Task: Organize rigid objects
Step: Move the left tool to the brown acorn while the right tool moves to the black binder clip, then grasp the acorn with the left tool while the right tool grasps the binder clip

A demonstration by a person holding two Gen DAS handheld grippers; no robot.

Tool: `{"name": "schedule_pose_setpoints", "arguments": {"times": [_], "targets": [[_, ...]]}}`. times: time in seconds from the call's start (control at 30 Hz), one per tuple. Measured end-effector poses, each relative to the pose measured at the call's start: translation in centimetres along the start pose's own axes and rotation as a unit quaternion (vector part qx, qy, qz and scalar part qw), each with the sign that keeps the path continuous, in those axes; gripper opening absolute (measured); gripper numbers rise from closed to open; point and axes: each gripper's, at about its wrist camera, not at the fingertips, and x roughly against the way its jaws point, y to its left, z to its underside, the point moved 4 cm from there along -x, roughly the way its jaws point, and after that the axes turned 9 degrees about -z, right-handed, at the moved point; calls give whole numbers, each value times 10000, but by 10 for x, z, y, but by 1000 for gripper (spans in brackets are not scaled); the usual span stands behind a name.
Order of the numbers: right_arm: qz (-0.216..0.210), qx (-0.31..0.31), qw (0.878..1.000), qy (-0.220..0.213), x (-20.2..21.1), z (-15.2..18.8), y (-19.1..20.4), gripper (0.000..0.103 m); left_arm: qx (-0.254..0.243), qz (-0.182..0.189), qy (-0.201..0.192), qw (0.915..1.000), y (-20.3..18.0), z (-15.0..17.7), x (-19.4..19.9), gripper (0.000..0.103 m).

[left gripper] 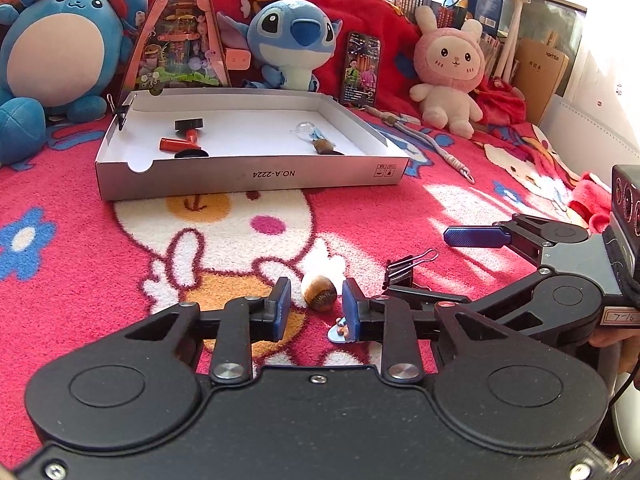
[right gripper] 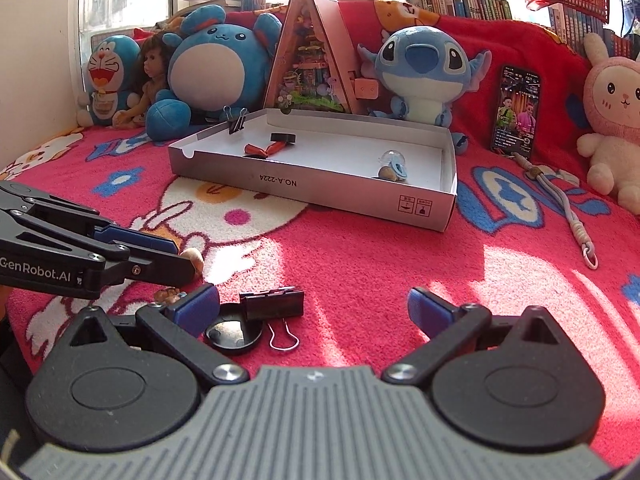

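A red fleece blanket [left gripper: 100, 280] printed with cartoon rabbits and blue flowers is covering the surface, with bookshelves running behind it and sunlight falling across the right side.

In the left wrist view, plush toys are sitting along the back: a round blue one [left gripper: 52, 52], a blue big-eared one [left gripper: 294, 36] and a pink bunny [left gripper: 450, 68], with a phone [left gripper: 360, 68] leaning between the last two. A shallow cardboard box [left gripper: 248, 176] is lying open in front of them, holding two red-handled stamps [left gripper: 186, 138] on its left and a clear bulb with a brown base [left gripper: 316, 138] on its right. Near the camera, the left gripper [left gripper: 316, 310] is standing narrowed, its blue pads on either side of a small brown wooden knob [left gripper: 319, 292]. The pads are not visibly pressing it, and a gap is showing on each side. A tiny pale blue piece [left gripper: 339, 334] is lying just beside the right-hand pad. A black binder clip [left gripper: 400, 272] is resting on the blanket a little to the right, and the right gripper [left gripper: 460, 272] is reaching in from the right edge.

In the right wrist view, the same box [right gripper: 320, 196] is sitting mid-blanket with another binder clip [right gripper: 238, 120] clamped on its far left rim. The right gripper [right gripper: 312, 308] is spread wide and holding nothing. The black binder clip [right gripper: 274, 304] and a round black cap [right gripper: 232, 336] are lying between its fingers, close to the left one. The left gripper [right gripper: 176, 256] is coming in from the left, with the knob [right gripper: 194, 258] at its tip. A corded strap [right gripper: 560, 208] is trailing on the right.
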Motion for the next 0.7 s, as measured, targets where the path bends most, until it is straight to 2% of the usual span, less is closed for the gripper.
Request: {"name": "schedule_pose_setpoints", "arguments": {"times": [0.13, 0.37, 0.7], "targets": [[80, -82, 9998, 173, -6, 2, -2, 103, -9, 4, -13, 10000, -2, -1, -2, 27], [-16, -213, 9992, 334, -10, 1, -5, 103, -17, -34, 4, 10000, -2, 1, -4, 27], [-108, -248, 9988, 410, -10, 1, -2, 103, 61, -80, 5, 9999, -1, 1, -3, 27]]}}
